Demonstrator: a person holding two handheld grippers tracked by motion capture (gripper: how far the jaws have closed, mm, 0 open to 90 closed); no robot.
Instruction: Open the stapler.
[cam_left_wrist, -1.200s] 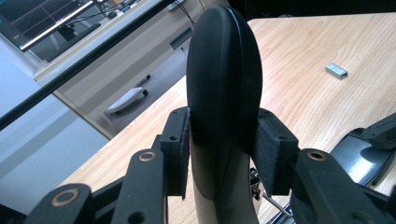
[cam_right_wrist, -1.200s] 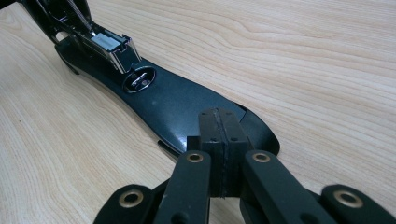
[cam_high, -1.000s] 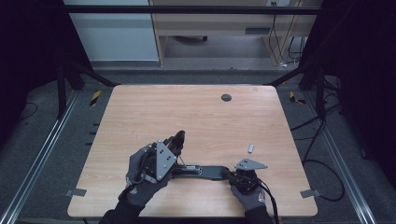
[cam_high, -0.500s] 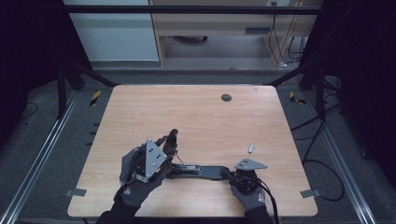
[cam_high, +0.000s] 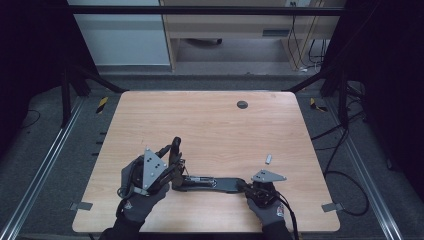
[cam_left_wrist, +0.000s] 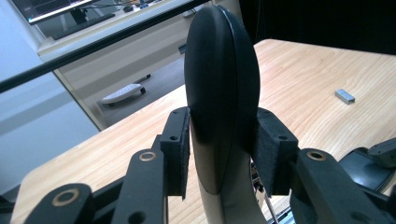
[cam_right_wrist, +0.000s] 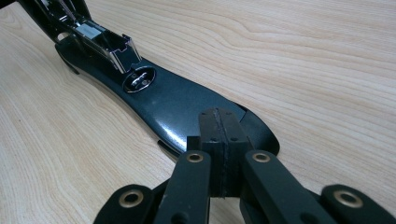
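A black stapler lies opened out near the table's front edge, its base (cam_high: 220, 184) flat on the wood. My left gripper (cam_high: 173, 156) is shut on the stapler's rounded top arm (cam_left_wrist: 222, 70), which stands upright between the pads (cam_left_wrist: 271, 149). The metal staple channel (cam_right_wrist: 105, 42) is exposed and runs along the base (cam_right_wrist: 163, 102). My right gripper (cam_right_wrist: 218, 140) is shut with pad against pad and nothing between them. Its tips rest on the base's near end, at the right in the high view (cam_high: 248, 187).
A small silver strip of staples (cam_high: 268, 159) lies on the table to the right of the stapler, also in the left gripper view (cam_left_wrist: 344, 96). A dark round disc (cam_high: 242, 104) sits near the far edge. Black frame posts flank the wooden table (cam_high: 210, 125).
My left gripper has moved left with the stapler's top arm in it, swinging the arm further from the base. The right gripper and the base have stayed put.
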